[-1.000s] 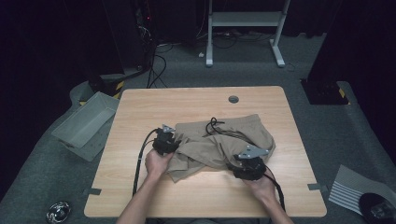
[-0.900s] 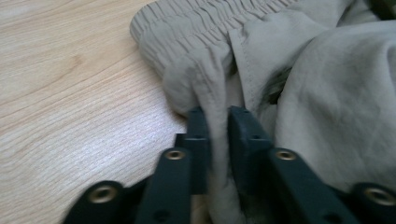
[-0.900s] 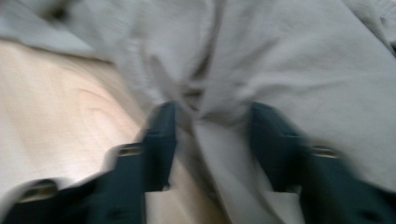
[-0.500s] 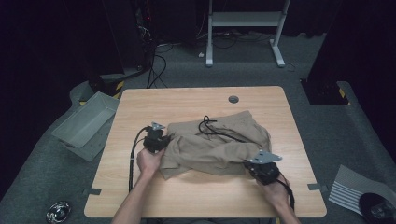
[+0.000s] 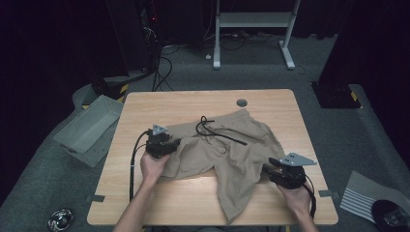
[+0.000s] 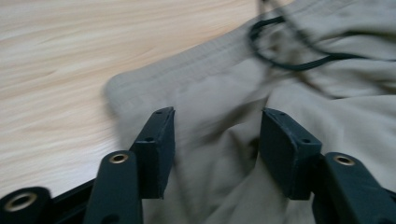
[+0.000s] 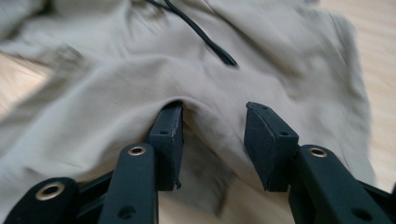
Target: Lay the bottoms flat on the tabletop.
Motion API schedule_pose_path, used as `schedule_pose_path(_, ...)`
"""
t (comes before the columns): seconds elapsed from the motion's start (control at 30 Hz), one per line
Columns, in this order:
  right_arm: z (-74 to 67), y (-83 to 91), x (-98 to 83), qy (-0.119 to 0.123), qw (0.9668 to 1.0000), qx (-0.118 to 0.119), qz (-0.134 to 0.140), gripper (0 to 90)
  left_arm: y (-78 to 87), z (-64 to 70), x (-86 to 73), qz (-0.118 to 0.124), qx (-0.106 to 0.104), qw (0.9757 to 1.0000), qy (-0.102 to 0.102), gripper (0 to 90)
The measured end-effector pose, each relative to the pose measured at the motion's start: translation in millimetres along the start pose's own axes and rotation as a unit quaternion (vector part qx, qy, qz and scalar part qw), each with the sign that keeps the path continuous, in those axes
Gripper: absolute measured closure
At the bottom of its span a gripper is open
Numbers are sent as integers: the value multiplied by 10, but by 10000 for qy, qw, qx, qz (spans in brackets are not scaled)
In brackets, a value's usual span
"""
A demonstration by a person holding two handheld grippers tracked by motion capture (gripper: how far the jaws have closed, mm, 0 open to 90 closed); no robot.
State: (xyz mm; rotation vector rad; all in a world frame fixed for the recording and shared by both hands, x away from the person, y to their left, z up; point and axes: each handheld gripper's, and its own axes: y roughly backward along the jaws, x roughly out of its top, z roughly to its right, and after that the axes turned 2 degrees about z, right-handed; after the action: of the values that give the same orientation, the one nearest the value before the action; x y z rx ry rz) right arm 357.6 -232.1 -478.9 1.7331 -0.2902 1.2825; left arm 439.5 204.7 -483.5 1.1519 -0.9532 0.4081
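Beige cloth, a pair of shorts (image 5: 227, 154), lies rumpled across the middle of the pale wooden worktop (image 5: 203, 101); its waistband sits toward the far side, and one leg trails toward the near edge, ending close to it; a black drawstring (image 5: 215, 130) loops on top of the waistband and runs off toward the right. The left gripper (image 5: 162, 145) rests at the left edge of the shorts, held by a hand (image 5: 152, 166) that comes in from the bottom of the high view; in the left gripper view its jaws stand apart over the fabric just below the waistband hem, with cloth lying between them but neither pad pressing on it; they have just been opening. The right gripper (image 5: 280, 171) sits at the right edge of the shorts, near the near-right part of the worktop; in the right gripper view its jaws are also apart, having just been opening; a fold of the cloth drapes over the tip of one jaw and sags into the gap, and the other jaw stands clear of it. A black cable (image 5: 133, 164) trails from the left gripper toward the near edge. Off the worktop, a grey plastic bin (image 5: 87, 128) stands on the floor to the left, and a white frame (image 5: 251, 29) stands on the carpet beyond the far edge.
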Motion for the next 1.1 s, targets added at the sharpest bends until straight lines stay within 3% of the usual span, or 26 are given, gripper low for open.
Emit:
schedule_pose_path(0.07,-41,-102,44,40,9999,82,-122,644,-71,71,-5,-201,-65,9997,-139,450)
schedule_pose_path(0.1,-66,-239,46,152,9988,193,-418,797,-169,114,-34,-424,-13,9987,-297,454)
schedule_pose_path(0.13,-66,-239,46,152,9988,193,-418,797,-169,114,-34,-424,-13,9987,-297,459)
schedule_pose_path(0.2,-27,-365,10,136,9978,236,-609,880,-320,77,-102,-739,274,9961,-390,464)
schedule_pose_path(0.33,99,-392,-16,-102,9974,-77,-704,877,-384,-30,-141,-740,352,9966,-117,460)
schedule_pose_path(0.43,228,-376,-36,-319,9959,-414,-734,761,-358,2,-119,-722,508,9959,-182,453)
schedule_pose_path(0.57,212,-260,-42,-392,9958,-525,-643,652,-220,160,-57,-316,-10,9992,-240,411)
schedule_pose_path(0.63,160,-218,-59,-397,9963,-452,-618,698,-201,296,-12,-179,-245,9991,-280,399)
schedule_pose_path(0.73,152,-247,-48,-404,9969,-341,-580,776,-263,375,-20,-268,-245,9985,-420,396)
schedule_pose_path(0.8,143,-386,37,-380,9975,-224,-552,846,-371,409,-61,-482,-112,9971,-577,390)
schedule_pose_path(0.87,134,-462,78,-354,9973,-194,-610,852,-479,377,-112,-646,-57,9963,-561,389)
schedule_pose_path(0.97,85,-814,246,-212,9964,-134,-809,846,-544,263,-97,-553,-7,9973,-482,389)
schedule_pose_path(1.0,85,-814,246,-212,9964,-134,-809,846,-544,263,-97,-553,-7,9973,-482,387)
schedule_pose_path(1.1,88,-1035,328,-356,9959,-48,-824,763,-549,185,-114,-443,132,9981,-399,380)
